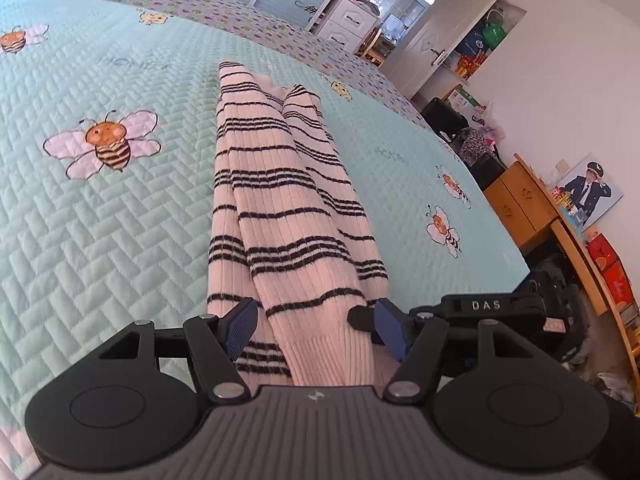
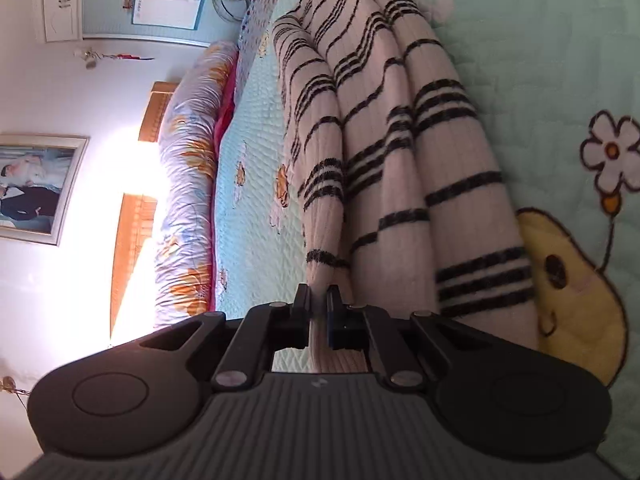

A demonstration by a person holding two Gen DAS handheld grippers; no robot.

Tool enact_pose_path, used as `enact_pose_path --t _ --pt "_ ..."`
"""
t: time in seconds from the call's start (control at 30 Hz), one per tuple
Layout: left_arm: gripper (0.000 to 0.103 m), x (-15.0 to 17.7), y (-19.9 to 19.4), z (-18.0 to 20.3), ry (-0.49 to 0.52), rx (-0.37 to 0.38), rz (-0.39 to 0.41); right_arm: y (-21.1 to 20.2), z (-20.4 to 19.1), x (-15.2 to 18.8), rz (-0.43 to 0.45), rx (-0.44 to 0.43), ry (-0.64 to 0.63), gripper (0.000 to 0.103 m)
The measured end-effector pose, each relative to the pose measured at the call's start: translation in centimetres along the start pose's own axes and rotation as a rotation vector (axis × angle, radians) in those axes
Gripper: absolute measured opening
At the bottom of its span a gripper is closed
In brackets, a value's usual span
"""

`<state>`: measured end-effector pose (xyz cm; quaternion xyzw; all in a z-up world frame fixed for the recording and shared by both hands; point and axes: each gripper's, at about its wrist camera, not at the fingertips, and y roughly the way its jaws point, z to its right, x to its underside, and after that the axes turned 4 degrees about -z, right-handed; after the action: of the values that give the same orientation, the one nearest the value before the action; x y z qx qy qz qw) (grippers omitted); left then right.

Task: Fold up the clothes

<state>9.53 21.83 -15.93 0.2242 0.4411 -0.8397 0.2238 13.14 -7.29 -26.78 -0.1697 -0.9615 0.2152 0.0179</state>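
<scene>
**Two hand-held grippers at one striped sweater on a quilted bed**

Two views show the same cream sweater (image 1: 280, 200) with thin black stripes, gathered lengthwise into long folds on a pale green quilted bedspread (image 1: 100, 220) printed with bees and flowers. The left hand-held gripper (image 1: 316, 330) stands wide open, its blue pads on either side of the sweater's ribbed hem; the right pad looks close to the knit, the left one stands clear of it. The right hand-held gripper (image 2: 319, 312) is nearly closed, and a thin edge of the sweater (image 2: 400, 160) is pinched between its pads. That view is rolled sideways.

Around the bed: a rolled floral duvet (image 2: 192, 184) lies along the wooden headboard (image 2: 136, 216), with a framed portrait (image 2: 36, 188) on the white wall beside it. In the left view a white door (image 1: 436, 40) stands ajar, shelves (image 1: 484, 44) hold bags and boxes, and a wooden desk (image 1: 532, 204) along the wall carries a propped picture (image 1: 592, 192) and clutter. A dotted border (image 1: 200, 4) edges the bedspread's far side.
</scene>
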Motion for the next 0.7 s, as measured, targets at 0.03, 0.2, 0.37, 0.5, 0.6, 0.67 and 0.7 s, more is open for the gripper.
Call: enact_pose_path --t 0.03,0.2,0.37,0.5,0.6,0.67,0.7 --pt "0.067 -0.1 0.0 0.0 0.002 -0.002 0.002 0.1 0.1 0.0 -0.004 0.02 0.0 0.012" --pt "0.067 0.0 0.0 0.7 0.042 -0.012 0.002 -1.9 -0.8 -0.8 0.005 0.061 -0.038 0.035" --pt "0.067 -0.1 1.0 2.6 0.151 -0.048 -0.011 -5.0 -5.4 -3.3 0.088 0.186 -0.268 0.041" --pt "0.067 -0.2 2.2 4.0 0.214 -0.052 -0.023 -3.4 -10.3 -7.5 0.145 0.232 -0.504 0.041" --pt "0.067 -0.2 2.7 4.1 0.218 -0.041 -0.026 1.0 -14.0 -12.2 0.16 0.291 -0.656 0.042" --pt "0.067 -0.2 2.8 3.9 0.21 -0.027 -0.03 4.9 -15.8 -15.5 0.155 0.338 -0.697 0.042" --pt "0.067 -0.2 2.8 3.8 0.209 -0.023 -0.031 7.0 -16.5 -17.0 0.149 0.365 -0.711 0.042"
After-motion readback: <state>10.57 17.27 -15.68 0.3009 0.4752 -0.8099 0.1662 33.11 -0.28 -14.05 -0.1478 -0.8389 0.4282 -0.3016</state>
